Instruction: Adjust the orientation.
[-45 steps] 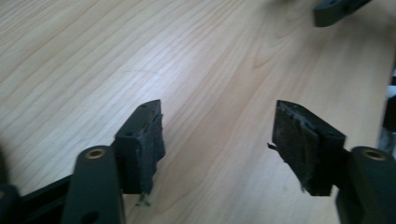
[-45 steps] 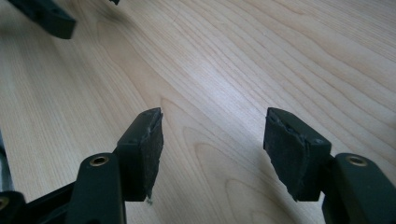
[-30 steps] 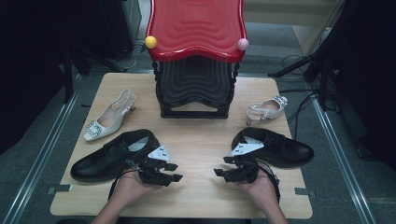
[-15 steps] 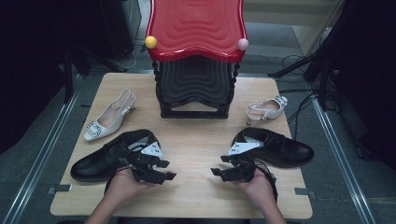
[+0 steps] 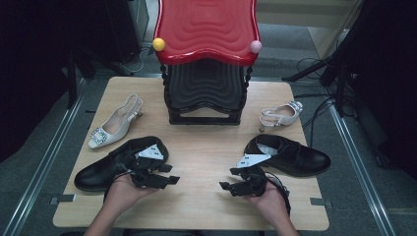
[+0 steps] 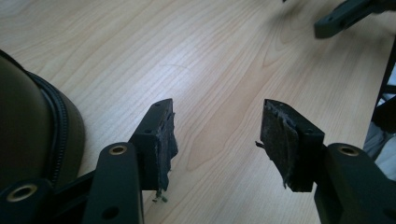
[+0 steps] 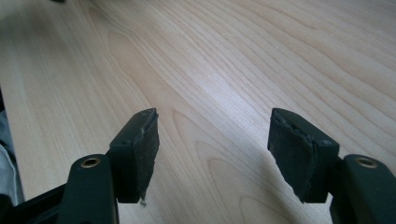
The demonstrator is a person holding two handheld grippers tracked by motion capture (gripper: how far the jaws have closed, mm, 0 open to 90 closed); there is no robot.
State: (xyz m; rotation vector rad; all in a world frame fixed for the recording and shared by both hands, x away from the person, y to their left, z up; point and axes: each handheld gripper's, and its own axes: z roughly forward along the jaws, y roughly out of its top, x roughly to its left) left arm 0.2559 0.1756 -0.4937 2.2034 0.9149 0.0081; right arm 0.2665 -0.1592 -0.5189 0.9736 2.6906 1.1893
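Two black leather shoes lie on the wooden table [image 5: 206,147], one at the left [image 5: 96,172] and one at the right [image 5: 300,158]. My left gripper [image 5: 172,174] rests just right of the left shoe, open, pointing toward the table's middle. In the left gripper view its jaws [image 6: 217,135] stand apart over bare wood, with the black shoe [image 6: 28,130] at the left edge and the other gripper [image 6: 345,16] far off. My right gripper [image 5: 228,178] sits left of the right shoe, open and facing the left one. Nothing lies between its fingers [image 7: 212,144].
A red-topped black shoe rack [image 5: 206,29] stands at the back centre. A white slingback heel [image 5: 115,123] lies at the left, and a second one [image 5: 280,115] at the right near the rack. Bare wood lies between the two grippers.
Both hands have drifted slightly back toward the near edge. The jaws stay apart and the shoes have not moved.
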